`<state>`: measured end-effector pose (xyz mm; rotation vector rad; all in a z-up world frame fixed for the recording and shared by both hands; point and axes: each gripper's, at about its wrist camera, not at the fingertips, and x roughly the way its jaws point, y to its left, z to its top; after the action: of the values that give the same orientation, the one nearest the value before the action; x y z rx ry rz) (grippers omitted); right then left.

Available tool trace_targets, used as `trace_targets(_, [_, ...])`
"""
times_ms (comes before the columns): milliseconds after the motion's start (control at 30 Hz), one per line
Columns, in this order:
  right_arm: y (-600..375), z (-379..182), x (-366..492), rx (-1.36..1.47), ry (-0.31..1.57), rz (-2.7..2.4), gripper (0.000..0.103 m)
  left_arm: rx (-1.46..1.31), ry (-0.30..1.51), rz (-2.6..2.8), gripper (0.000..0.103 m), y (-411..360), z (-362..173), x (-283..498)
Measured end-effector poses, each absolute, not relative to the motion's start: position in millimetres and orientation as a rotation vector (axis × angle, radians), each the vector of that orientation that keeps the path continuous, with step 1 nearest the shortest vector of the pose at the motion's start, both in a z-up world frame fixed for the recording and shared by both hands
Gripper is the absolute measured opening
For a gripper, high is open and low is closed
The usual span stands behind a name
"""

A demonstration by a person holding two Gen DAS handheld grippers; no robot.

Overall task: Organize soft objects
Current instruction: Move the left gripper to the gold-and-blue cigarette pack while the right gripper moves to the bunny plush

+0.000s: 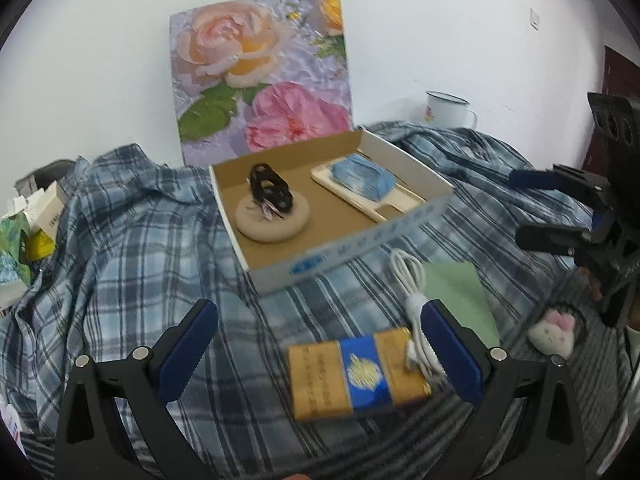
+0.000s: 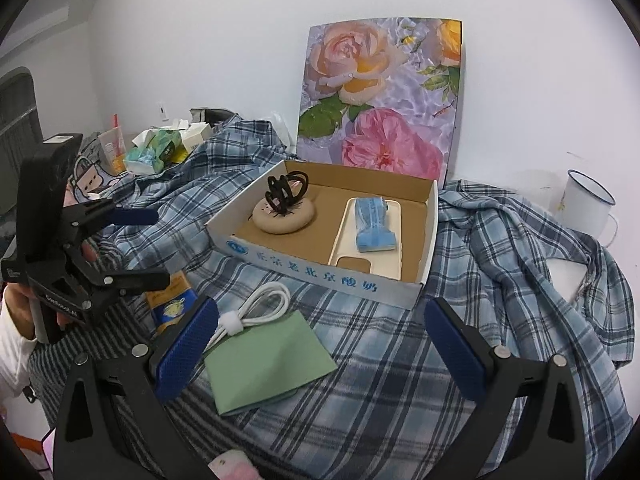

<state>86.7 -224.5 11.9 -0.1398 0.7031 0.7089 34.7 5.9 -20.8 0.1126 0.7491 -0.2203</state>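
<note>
An open cardboard box [image 1: 352, 248] [image 2: 320, 276] sits on a blue plaid shirt [image 1: 120, 240] [image 2: 400, 380]. Inside lie a beige round pad [image 1: 272, 226] [image 2: 284, 220] with a black hair claw [image 1: 272, 188] [image 2: 284, 192] on it, and a cream phone case [image 1: 384, 206] [image 2: 340, 240] carrying a blue folded cloth [image 1: 360, 176] [image 2: 374, 224]. In front of the box lie a gold-and-blue packet [image 1: 360, 376] [image 2: 170, 304], a white coiled cable [image 1: 408, 276] [image 2: 260, 304] and a green sheet [image 1: 460, 296] [image 2: 268, 360]. My left gripper [image 1: 319, 308] [image 2: 154, 246] hangs open over the packet. My right gripper [image 2: 320, 308] [image 1: 520, 208] is open and empty near the green sheet.
The box's floral lid [image 1: 260, 72] [image 2: 380, 92] leans on the white wall. A white enamel mug [image 1: 448, 110] [image 2: 588, 204] stands at the back right. A small plush bunny [image 1: 554, 332] lies at the right. Tissue packs and cartons [image 1: 24, 240] [image 2: 156, 148] crowd the left.
</note>
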Motion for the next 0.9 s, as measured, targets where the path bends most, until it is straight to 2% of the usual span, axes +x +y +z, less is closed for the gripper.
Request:
trace_targets(300, [-234.7,13.1,56.2,-0.160,0.706,0.730,0.103,0.129,0.874,-0.328,0.103,-1.1,-43.5,28.1])
trace_targets(700, [-242.0,-2.9,38.1,-0.171,0.783,0.739,0.103,0.174,0.911,-0.385,0.103,-11.8,-53.6,27.2])
trace_targets(767, [-242.9,-3.5,35.6,-0.175,0.793,0.744,0.103,0.170,0.922,-0.397,0.098,-12.1,-55.7,28.0])
trace_targets(900, [-241.8,-7.3,27.7,-0.195,0.821,0.771,0.103,0.161,0.923,-0.390,0.094,-10.1,-56.7,29.5])
